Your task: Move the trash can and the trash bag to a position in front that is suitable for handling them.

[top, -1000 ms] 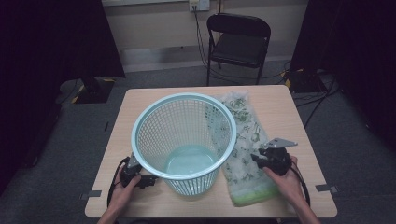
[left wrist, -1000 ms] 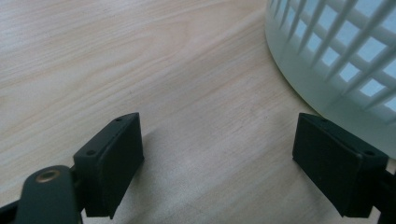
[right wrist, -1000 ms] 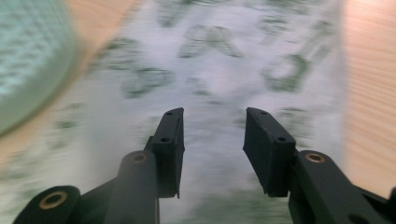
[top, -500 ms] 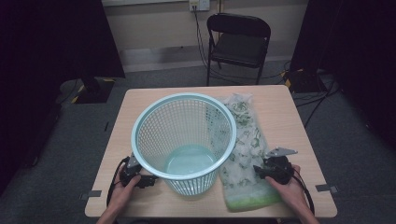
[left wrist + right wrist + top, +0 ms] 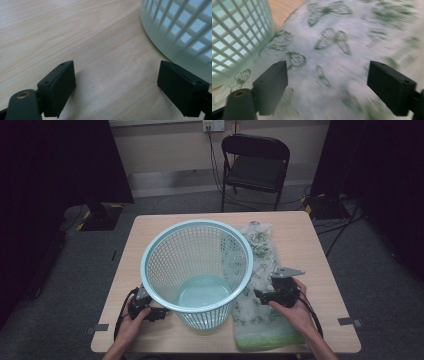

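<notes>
left gripper (image 5: 159, 313) sits low on the table (image 5: 320, 250), jaws spread, just beside the basket (image 5: 196, 270). the basket stands mid-table: light, stiff plastic, best taken at the rim. right of it lies a butterfly-print bag (image 5: 260, 270), soft and thin. right gripper (image 5: 259, 294) hovers over it, jaws spread, gripping nothing.
</notes>
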`<action>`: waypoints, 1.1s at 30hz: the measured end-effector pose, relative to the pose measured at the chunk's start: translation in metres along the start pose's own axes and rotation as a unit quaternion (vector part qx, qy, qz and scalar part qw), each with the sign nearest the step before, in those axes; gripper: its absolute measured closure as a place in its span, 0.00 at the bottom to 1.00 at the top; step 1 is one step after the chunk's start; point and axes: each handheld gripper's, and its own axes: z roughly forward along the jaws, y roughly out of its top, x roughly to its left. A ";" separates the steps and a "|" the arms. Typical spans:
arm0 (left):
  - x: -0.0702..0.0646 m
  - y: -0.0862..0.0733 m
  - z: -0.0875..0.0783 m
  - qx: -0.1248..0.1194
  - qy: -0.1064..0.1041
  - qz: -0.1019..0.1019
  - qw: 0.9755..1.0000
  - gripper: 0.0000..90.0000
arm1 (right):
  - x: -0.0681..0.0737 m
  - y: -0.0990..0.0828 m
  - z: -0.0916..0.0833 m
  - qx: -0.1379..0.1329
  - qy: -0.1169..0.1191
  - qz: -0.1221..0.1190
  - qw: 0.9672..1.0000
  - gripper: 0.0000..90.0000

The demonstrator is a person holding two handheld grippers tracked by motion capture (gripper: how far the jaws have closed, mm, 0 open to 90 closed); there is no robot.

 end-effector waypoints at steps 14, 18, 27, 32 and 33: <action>0.000 0.000 0.000 0.000 0.000 0.000 1.000 0.16 | -0.006 -0.009 0.038 0.026 -0.053 0.014 0.998 0.16; 0.000 0.000 0.000 0.000 0.000 0.000 1.000 0.16 | -0.015 -0.008 0.040 0.018 -0.068 0.024 0.997 0.16; 0.000 0.000 0.000 0.000 0.001 0.000 1.000 0.16 | -0.039 -0.009 0.039 0.012 -0.110 0.062 0.992 0.16; 0.000 0.000 0.000 0.001 0.002 0.000 1.000 0.15 | -0.050 -0.008 0.039 0.013 -0.127 0.076 0.989 0.16; 0.000 0.000 0.000 0.001 0.002 0.000 1.000 0.15 | -0.052 -0.008 0.039 0.013 -0.129 0.078 0.989 0.16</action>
